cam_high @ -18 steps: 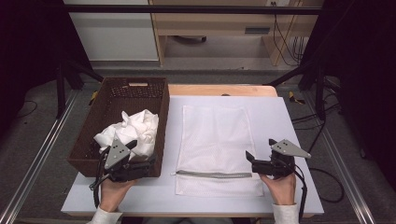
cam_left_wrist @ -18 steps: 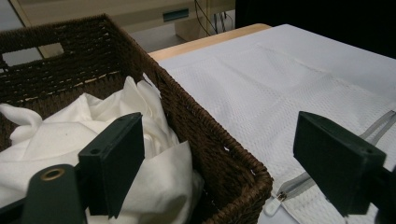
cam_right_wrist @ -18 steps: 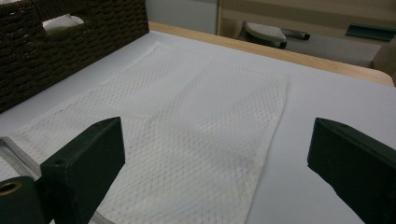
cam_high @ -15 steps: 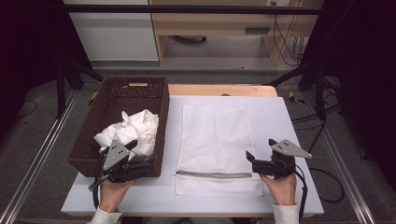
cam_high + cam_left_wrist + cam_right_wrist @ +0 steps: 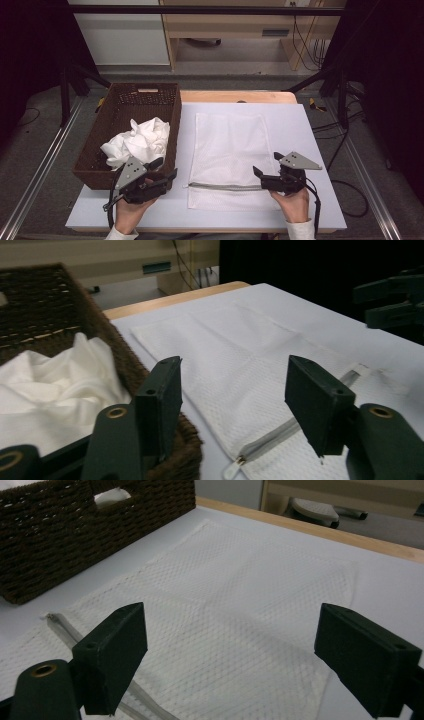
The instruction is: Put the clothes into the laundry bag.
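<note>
While both sets of fingers gape empty, I see the zipper [image 5: 225,187] running three-to-nine between left gripper [image 5: 165,170] and right gripper [image 5: 267,166], right nearer.

Soft cloth, rough basket, smooth bench

The flat white mesh cloth bag [image 5: 227,155] has tiny holes and a grey metal zip [image 5: 225,186]. The dark brown woven basket [image 5: 95,150] looks rough and holds crumpled soft white cloth [image 5: 137,142]. The matt white bench [image 5: 300,130] has a wooden edge.
</note>
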The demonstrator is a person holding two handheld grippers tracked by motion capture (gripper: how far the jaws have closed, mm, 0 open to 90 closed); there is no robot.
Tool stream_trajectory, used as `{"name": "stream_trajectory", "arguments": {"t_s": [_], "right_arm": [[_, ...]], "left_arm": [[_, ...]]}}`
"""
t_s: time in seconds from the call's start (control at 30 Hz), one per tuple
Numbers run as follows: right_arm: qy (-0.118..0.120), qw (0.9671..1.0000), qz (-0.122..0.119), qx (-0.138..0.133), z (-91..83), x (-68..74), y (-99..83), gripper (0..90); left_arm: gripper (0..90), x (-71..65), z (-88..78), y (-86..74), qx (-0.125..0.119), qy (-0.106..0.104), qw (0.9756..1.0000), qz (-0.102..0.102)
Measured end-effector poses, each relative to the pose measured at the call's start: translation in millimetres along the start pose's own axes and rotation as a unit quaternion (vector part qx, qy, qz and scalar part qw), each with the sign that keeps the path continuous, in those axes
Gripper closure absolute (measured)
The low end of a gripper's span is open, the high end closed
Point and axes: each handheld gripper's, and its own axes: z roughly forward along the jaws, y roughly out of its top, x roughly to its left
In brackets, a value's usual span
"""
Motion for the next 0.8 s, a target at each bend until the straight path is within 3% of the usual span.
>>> {"name": "stream_trajectory", "arguments": {"t_s": [0.2, 0.3, 0.43, 0.57, 0.6, 0.67, 0.77, 0.8], "right_arm": [[0.021, 0.9996, -0.012, 0.016, 10.6, 12.2, -2.1, 19.4], [0.027, 0.9988, -0.017, 0.037, 16.8, 17.0, -4.2, 20.7], [0.038, 0.9982, -0.018, 0.042, 20.9, 21.3, -7.1, 23.9], [0.051, 0.9966, -0.027, 0.059, 31.0, 27.8, -12.8, 28.3], [0.056, 0.9953, -0.033, 0.072, 37.5, 32.7, -16.1, 29.7], [0.058, 0.9944, -0.037, 0.080, 41.1, 35.1, -17.8, 30.0], [0.063, 0.9904, -0.048, 0.113, 54.1, 41.6, -25.0, 35.7], [0.063, 0.9904, -0.048, 0.113, 54.1, 41.6, -25.0, 35.7]], "left_arm": [[53.3, -13.6, 11.8, -8.3, 0.005, -0.020, 0.9998, 0.007], [58.3, -22.2, 21.8, -14.6, 0.020, -0.035, 0.9991, 0.012], [68.3, -31.2, 33.1, -22.3, 0.039, -0.051, 0.9978, 0.016], [73.5, -41.7, 51.6, -35.3, 0.076, -0.065, 0.9946, 0.029], [76.0, -45.9, 61.2, -42.8, 0.098, -0.071, 0.9919, 0.039], [78.3, -47.2, 65.3, -46.5, 0.106, -0.073, 0.9908, 0.041], [82.9, -51.4, 78.1, -58.7, 0.135, -0.078, 0.9865, 0.051], [84.1, -51.4, 78.1, -58.7, 0.135, -0.078, 0.9865, 0.051]]}}
